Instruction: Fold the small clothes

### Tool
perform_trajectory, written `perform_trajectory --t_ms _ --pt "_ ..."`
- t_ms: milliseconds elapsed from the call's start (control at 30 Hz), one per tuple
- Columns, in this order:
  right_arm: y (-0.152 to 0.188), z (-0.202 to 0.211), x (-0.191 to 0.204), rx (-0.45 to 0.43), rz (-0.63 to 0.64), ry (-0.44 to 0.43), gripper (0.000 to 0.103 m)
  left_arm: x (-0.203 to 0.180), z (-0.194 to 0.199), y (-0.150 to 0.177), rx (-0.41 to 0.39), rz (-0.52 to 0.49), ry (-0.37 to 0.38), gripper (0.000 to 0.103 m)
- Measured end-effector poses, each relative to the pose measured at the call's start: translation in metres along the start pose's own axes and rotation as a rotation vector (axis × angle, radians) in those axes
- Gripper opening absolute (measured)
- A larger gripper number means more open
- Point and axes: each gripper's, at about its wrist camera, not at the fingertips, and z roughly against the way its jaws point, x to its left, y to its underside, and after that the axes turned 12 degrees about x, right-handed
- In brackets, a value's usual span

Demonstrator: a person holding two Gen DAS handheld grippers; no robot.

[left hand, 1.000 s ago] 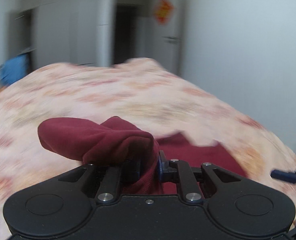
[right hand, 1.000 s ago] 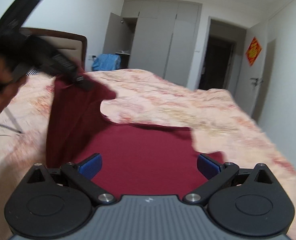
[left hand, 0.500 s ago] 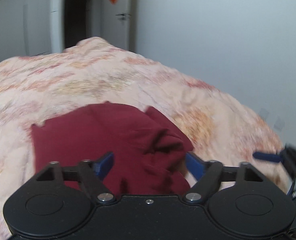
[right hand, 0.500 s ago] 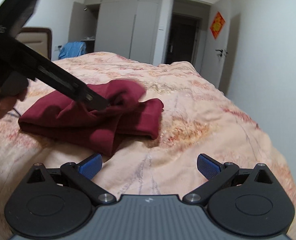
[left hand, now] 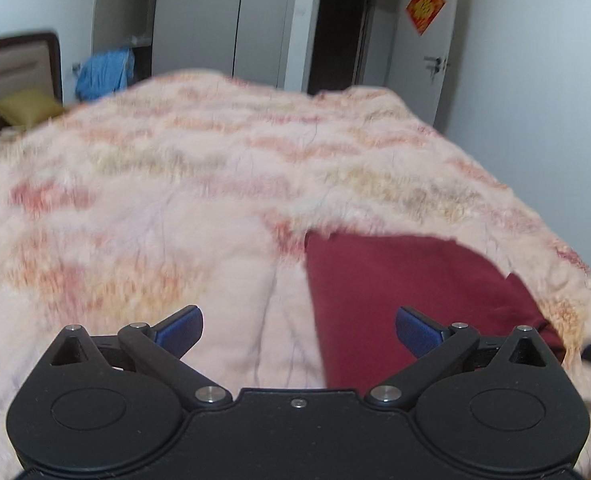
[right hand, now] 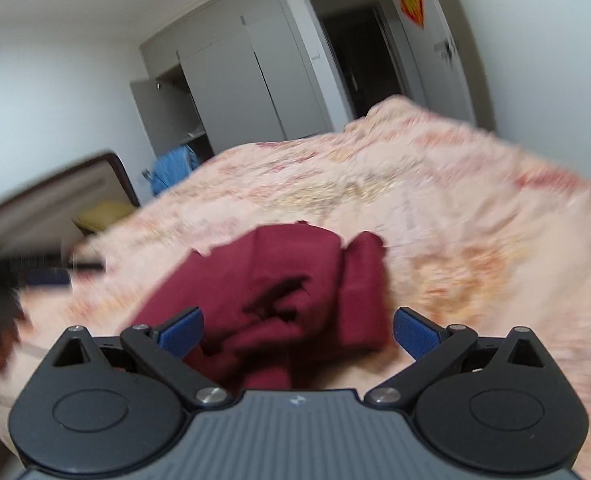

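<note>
Item: dark red garment (right hand: 295, 304), small, lying loosely folded on the peach patterned bedspread (left hand: 215, 184), toward the near edge of the bed, with one narrow flap lapped beside the main panel. Exact type of clothing could not be told. Judged light, soft and limp; likely to sag and unfold if lifted by one point, so best taken at an edge or corner.

Left gripper (left hand: 298, 330): spread wide, holding nothing, garment just beside its right finger.

Right gripper (right hand: 298, 330): spread wide, empty, hovering directly over the garment.
</note>
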Motion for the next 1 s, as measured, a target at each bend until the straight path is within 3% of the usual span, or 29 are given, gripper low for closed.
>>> perform_trajectory --t_ms 133,300,367,533,567,633,733,900,1000 --pt "-0.016 -0.03 -0.006 0.003 -0.093 0.006 0.103 0.003 -0.022 0.014 0.07 0.005 0.023 0.102" --pt "-0.027 -0.056 -0.012 0.015 -0.161 -0.007 0.103 -0.007 -0.044 0.028 0.091 0.005 0.045 0.102" --pt "-0.03 -0.062 -0.014 0.016 -0.176 0.005 0.096 -0.007 -0.05 0.028 0.108 0.02 0.061 0.102" --pt "-0.03 -0.078 -0.018 0.037 -0.215 0.056 0.055 -0.005 -0.059 0.029 0.137 0.059 0.1 0.102" --pt "-0.029 -0.079 -0.02 0.037 -0.228 0.057 0.051 -0.005 -0.061 0.028 0.143 0.064 0.108 0.102" --pt "-0.029 -0.08 -0.022 0.034 -0.239 0.064 0.028 -0.008 -0.063 0.027 0.154 0.064 0.125 0.102" --pt "-0.03 -0.075 -0.021 0.005 -0.213 0.067 0.012 -0.016 -0.065 0.026 0.169 0.04 0.142 0.102" --pt "-0.031 -0.042 -0.018 -0.103 -0.133 0.099 0.01 -0.03 -0.057 0.022 0.141 -0.005 0.192 0.102" --pt "-0.03 -0.045 -0.03 -0.069 -0.153 0.125 0.01 -0.032 -0.064 0.024 0.157 -0.005 0.19 0.102"
